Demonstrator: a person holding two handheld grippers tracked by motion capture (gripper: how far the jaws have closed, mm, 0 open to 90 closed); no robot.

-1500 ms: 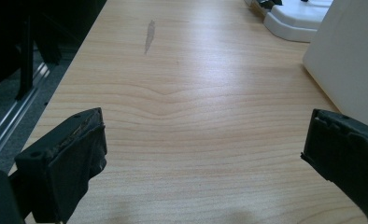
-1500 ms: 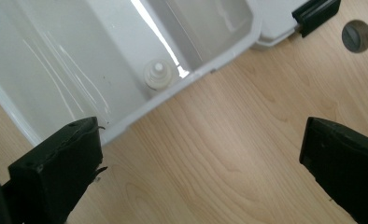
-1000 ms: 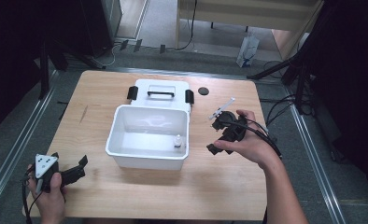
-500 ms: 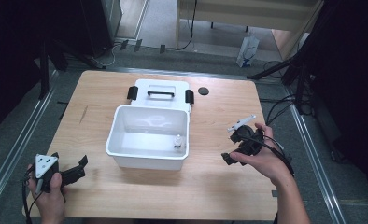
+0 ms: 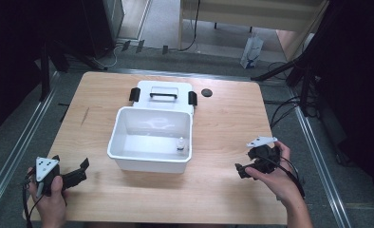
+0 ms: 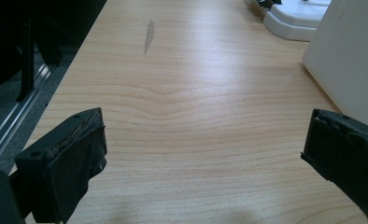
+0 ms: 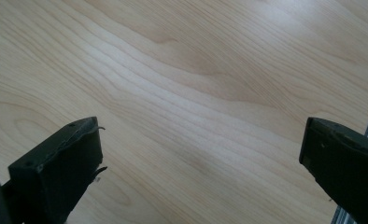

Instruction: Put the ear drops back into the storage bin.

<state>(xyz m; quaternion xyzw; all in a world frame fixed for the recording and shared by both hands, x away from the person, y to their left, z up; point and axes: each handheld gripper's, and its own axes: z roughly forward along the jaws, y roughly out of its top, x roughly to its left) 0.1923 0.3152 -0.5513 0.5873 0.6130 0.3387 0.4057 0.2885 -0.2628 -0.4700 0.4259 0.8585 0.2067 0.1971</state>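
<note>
Fingers [image 6: 65, 158] of the left gripper [image 5: 64, 178] stand wide apart with nothing between them, held low over the bench [image 5: 223, 118] near its front left corner, well to the front-left of the white tub [image 5: 149, 137]; in the left gripper view, bare wood grain lies between the two black pads and a wall of the tub rises at the far right. Fingers [image 7: 60, 172] of the right gripper [image 5: 251, 166] are likewise spread and empty, poised over bare wood to the front-right of the tub, near the bench's right edge, with a person's hand [image 5: 275, 178] wrapped around the tool and its cable trailing back along the wrist. Another hand [image 5: 50, 202] grips the left tool from below the bench's front edge. Inside the tub, a small white bottle [image 5: 180, 145] stands upright in the front right corner. Directly behind the tub, touching or just short of its rear wall, lies the white lid [image 5: 163, 92] with a black handle and black clasps at each side. A small round black disc [image 5: 206, 92] rests on the wood just right of the lid
</note>
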